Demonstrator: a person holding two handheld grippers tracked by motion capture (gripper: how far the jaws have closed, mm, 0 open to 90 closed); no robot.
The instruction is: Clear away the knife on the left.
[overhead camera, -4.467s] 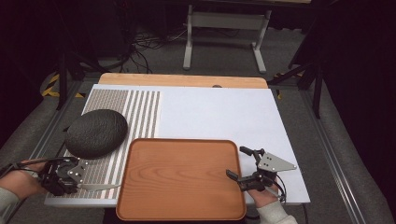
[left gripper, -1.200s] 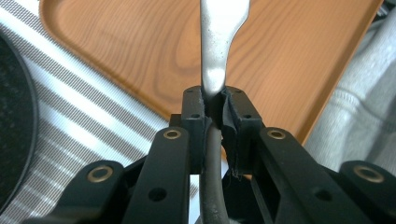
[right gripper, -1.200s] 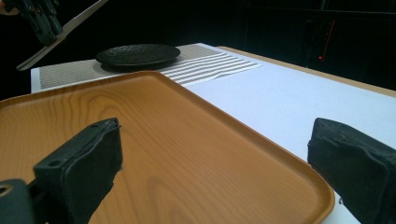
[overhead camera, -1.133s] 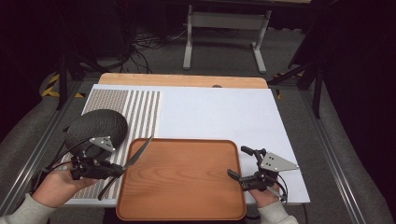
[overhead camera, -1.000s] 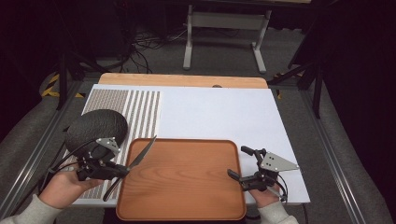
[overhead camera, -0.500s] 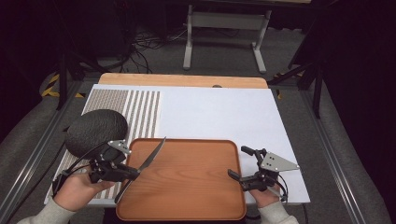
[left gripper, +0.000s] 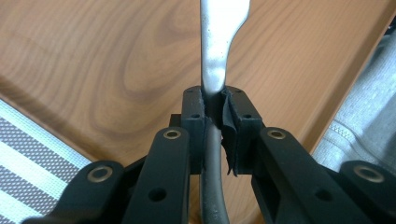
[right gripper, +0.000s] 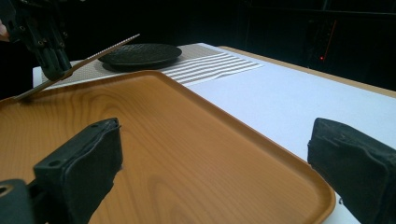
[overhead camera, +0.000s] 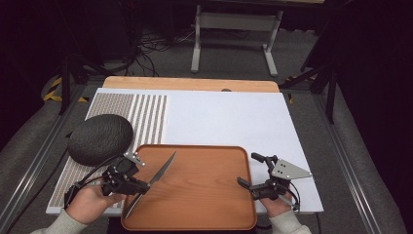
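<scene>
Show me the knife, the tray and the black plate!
knife (overhead camera: 163, 169): high view, on its blade.
tray (overhead camera: 204, 187): high view, on its bare wooden floor.
black plate (overhead camera: 101, 138): high view, on its middle.

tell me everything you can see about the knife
The knife is a slim, one-piece table knife of dull grey metal with a pointed blade. The left gripper is shut on it near where handle meets blade, as the left gripper view shows. It is held tilted above the left part of the wooden tray, blade pointing up and away toward the striped mat, handle end slanting down toward the tray's near left edge. Whether that end touches the tray is unclear.
</scene>
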